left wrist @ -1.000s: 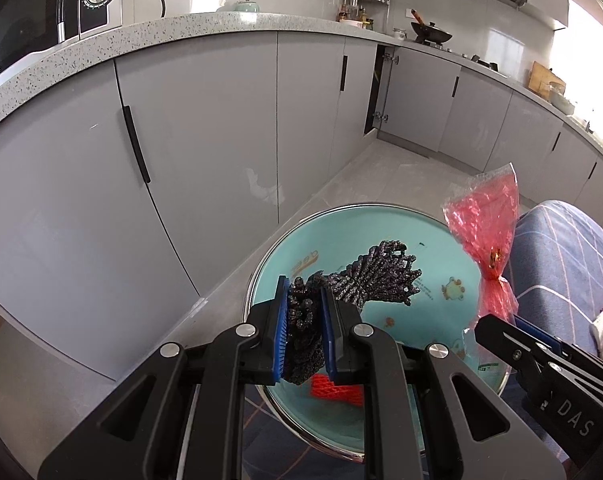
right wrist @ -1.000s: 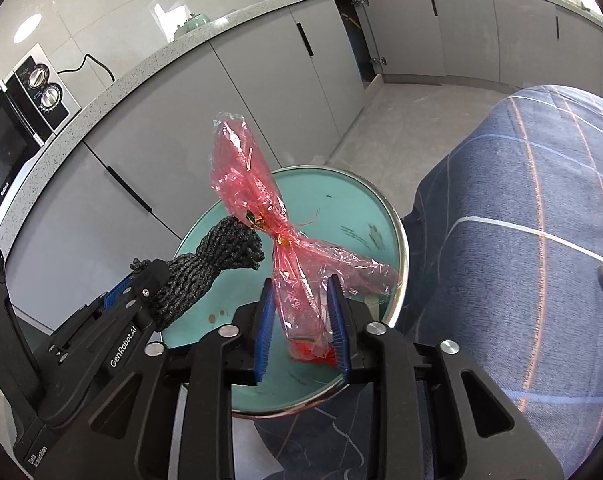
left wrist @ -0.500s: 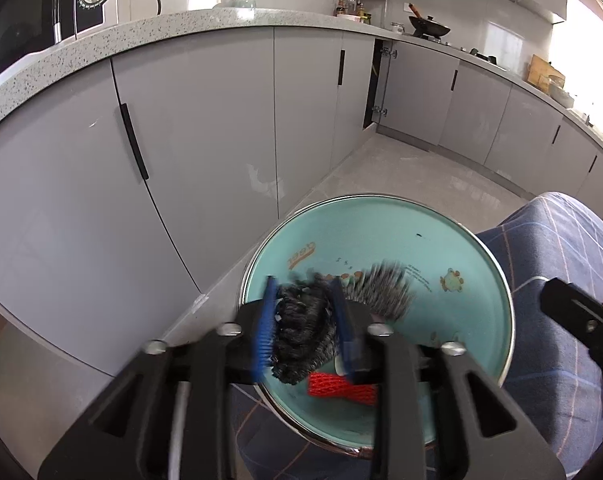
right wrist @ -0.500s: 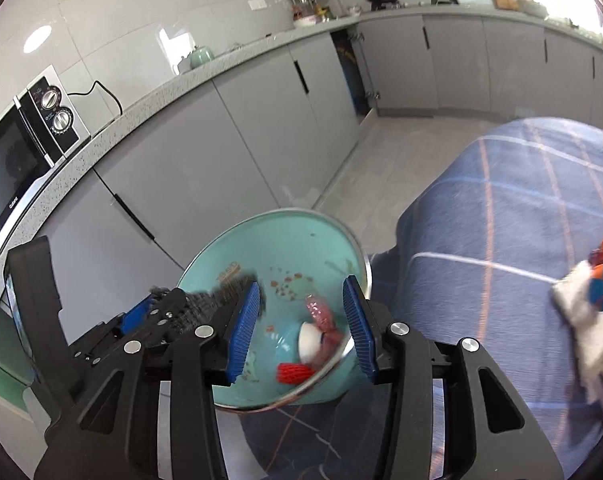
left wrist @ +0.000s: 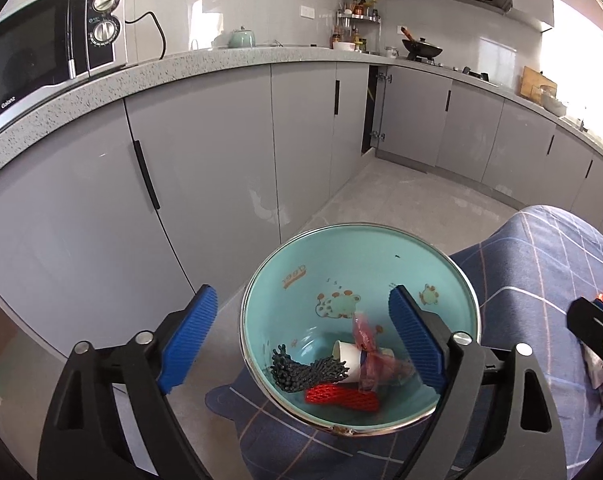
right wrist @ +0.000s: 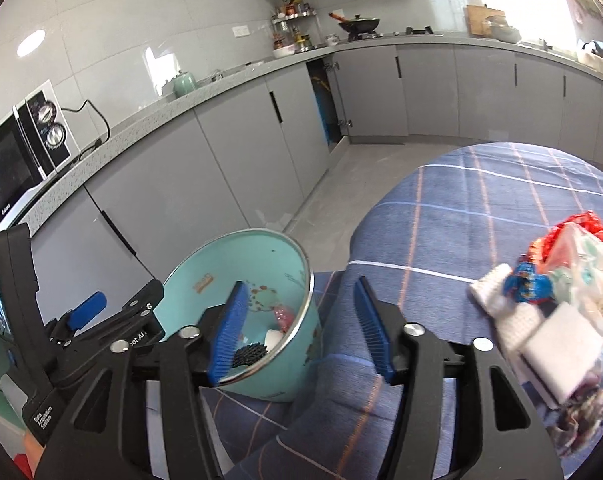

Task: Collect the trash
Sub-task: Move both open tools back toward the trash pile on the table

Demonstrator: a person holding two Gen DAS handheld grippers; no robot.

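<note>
A teal enamel bowl (left wrist: 341, 256) stands at the left edge of the blue plaid tablecloth (right wrist: 461, 208). In it lie a black foam net (left wrist: 305, 372), a red foam net (left wrist: 341, 397), a white paper cup (left wrist: 347, 360) and a pink plastic wrapper (left wrist: 367, 356). My left gripper (left wrist: 301, 336) is open and empty, above the bowl. My right gripper (right wrist: 301, 332) is open and empty, over the bowl's right rim (right wrist: 310, 280). A pile of trash (right wrist: 557, 300) lies on the cloth to the right: white foam pieces, a blue wrapper, red netting and a clear bag.
Grey kitchen cabinets (left wrist: 201, 168) run along the far side under a speckled counter (left wrist: 181, 64). A microwave (left wrist: 41, 48) sits on the counter at left. One cabinet door (right wrist: 321, 104) stands ajar. The floor (left wrist: 421, 196) lies beyond the table edge.
My left gripper opened and let the black foam net fall into the bowl. My right gripper opened, dropped the pink wrapper into the bowl and swung right toward the trash pile.
</note>
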